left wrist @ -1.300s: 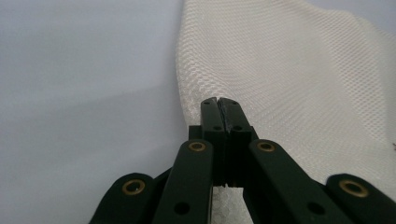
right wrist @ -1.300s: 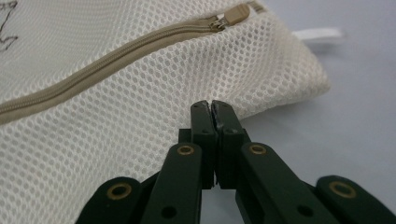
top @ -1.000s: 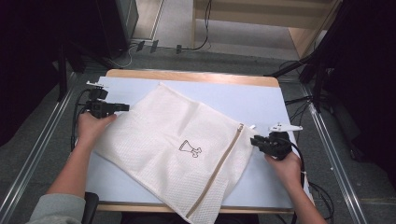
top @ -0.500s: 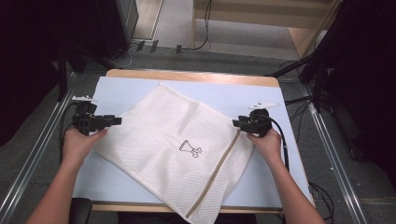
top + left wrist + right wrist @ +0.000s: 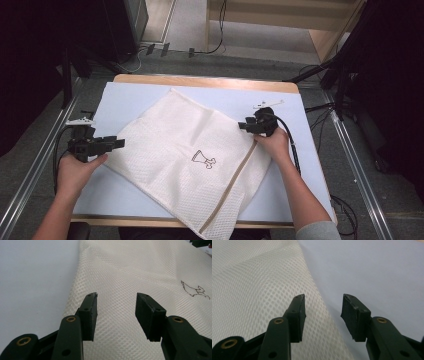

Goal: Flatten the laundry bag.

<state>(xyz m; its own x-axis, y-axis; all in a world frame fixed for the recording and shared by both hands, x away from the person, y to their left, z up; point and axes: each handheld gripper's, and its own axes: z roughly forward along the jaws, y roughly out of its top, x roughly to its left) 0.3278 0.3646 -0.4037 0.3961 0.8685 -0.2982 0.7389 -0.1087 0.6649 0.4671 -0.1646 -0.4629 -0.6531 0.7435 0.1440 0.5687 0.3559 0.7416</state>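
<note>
Mesh laundry bag [image 5: 192,165] lies flat and askew mid-desk [image 5: 300,195], its near corner hanging over the 6 o'clock edge, zipper [image 5: 235,182] shut as far as I can tell. Left hand-held gripper [image 5: 117,143] at 9 o'clock: jaws spread, just been opening, nothing pinched. Right hand-held gripper [image 5: 242,126] at 2 o'clock: same, empty. Both have shifted along the bag's edges since earlier. Spreading looks mostly done; squaring up remains.
</note>
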